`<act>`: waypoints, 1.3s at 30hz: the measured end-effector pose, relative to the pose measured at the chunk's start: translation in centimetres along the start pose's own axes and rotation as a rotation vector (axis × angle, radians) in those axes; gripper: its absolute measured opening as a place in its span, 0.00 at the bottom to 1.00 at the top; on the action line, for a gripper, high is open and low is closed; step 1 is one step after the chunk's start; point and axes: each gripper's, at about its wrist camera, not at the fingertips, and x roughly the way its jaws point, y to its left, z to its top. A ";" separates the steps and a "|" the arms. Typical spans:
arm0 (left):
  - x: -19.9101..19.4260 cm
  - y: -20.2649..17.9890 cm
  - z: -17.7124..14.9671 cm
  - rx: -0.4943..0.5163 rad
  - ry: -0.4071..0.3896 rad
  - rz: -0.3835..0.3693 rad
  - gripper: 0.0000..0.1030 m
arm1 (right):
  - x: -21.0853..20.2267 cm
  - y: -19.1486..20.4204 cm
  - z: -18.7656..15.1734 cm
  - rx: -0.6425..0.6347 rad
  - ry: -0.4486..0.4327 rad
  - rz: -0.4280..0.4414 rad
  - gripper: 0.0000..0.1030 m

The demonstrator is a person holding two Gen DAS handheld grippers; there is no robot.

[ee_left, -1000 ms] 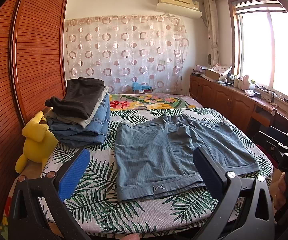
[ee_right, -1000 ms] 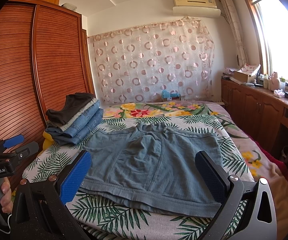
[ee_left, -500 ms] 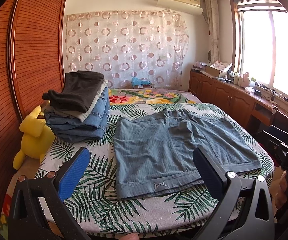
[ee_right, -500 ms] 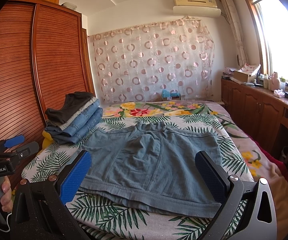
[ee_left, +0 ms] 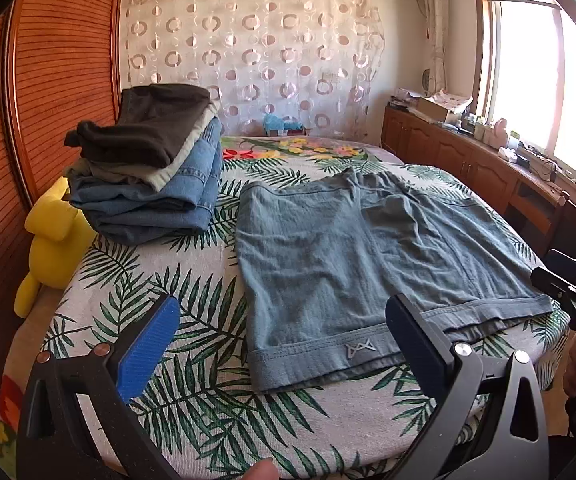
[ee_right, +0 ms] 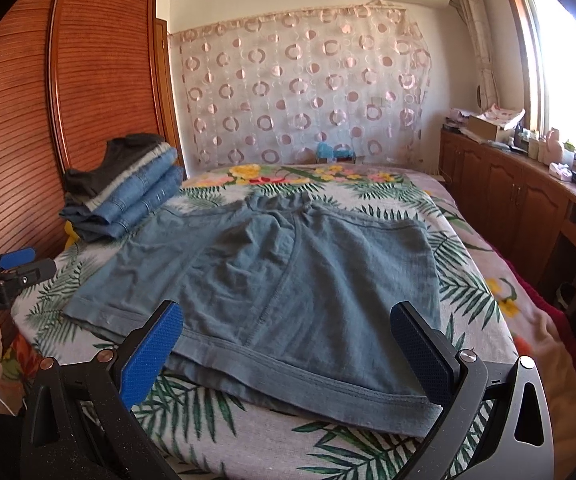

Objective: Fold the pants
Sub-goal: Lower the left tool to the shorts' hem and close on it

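- The blue-grey denim shorts lie spread flat on the bed, hems toward the near edge and waistband at the far side; laid out like this, both leg hems are within reach of the tools, which suits a first fold.
- The left gripper hovers short of the near-left hem, its blue-padded fingers wide apart and holding nothing; the cuff with the small stitched logo lies between them in that view.
- The right gripper is poised over the near-right hem, fingers likewise spread and empty; it is not touching the cloth.
- To the left of the shorts sits a stack of folded jeans and dark trousers, apart from them; probably finished pieces set aside, so the shorts likely go there once folded.
- A yellow plush toy is wedged beyond that stack, between bed and wardrobe, clear of the work.
- Judgement: folding has not begun; the next move calls for pinching a hem on each side.
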 end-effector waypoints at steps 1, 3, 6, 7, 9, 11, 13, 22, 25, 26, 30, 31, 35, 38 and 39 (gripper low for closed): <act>0.2 0.1 -0.1 0.000 0.004 -0.002 1.00 | 0.1 -0.2 0.0 -0.001 0.011 -0.005 1.00; 0.6 0.6 -0.2 -0.001 0.014 -0.012 1.00 | 0.5 -0.4 0.1 -0.002 0.027 -0.014 1.00; 1.2 1.1 -0.5 -0.005 0.042 -0.032 1.00 | 1.1 -1.0 0.1 0.003 0.076 -0.032 1.00; 1.5 1.3 -0.5 -0.008 0.049 -0.037 1.00 | 1.5 -1.3 0.2 0.003 0.090 -0.037 1.00; 1.8 1.8 -0.8 -0.018 0.069 -0.045 0.97 | 1.7 -1.5 0.2 0.000 0.111 -0.045 1.00; 2.2 2.2 -1.2 -0.022 0.090 -0.049 0.94 | 2.0 -1.8 0.2 -0.003 0.134 -0.056 1.00; 2.4 2.6 -1.6 -0.027 0.109 -0.054 0.90 | 2.0 -2.0 0.2 0.003 0.151 -0.057 1.00; 3.1 3.4 -3.3 -0.043 0.164 -0.097 0.58 | 2.5 -1.9 0.2 -0.006 0.187 -0.071 1.00; 3.0 3.0 -3.4 -0.017 0.170 -0.098 0.51 | 2.1 -1.9 0.0 -0.011 0.180 -0.071 1.00; 3.0 2.9 -3.4 -0.013 0.172 -0.099 0.49 | 2.2 -2.0 0.0 -0.013 0.178 -0.069 1.00; 2.9 2.7 -3.4 0.003 0.175 -0.098 0.40 | 1.8 -2.3 -0.4 -0.016 0.165 -0.062 1.00; 2.9 2.6 -3.4 0.006 0.177 -0.101 0.40 | 2.5 -2.3 -0.3 -0.015 0.164 -0.060 1.00; 3.2 2.0 -3.2 0.024 0.183 -0.104 0.37 | 2.6 -2.4 -0.2 -0.021 0.163 -0.054 1.00; 3.3 2.0 -3.1 0.023 0.189 -0.103 0.37 | 2.7 -2.5 -0.1 -0.024 0.161 -0.050 1.00; 3.3 2.0 -3.1 0.024 0.191 -0.102 0.37 | 2.7 -2.5 0.0 -0.026 0.161 -0.050 1.00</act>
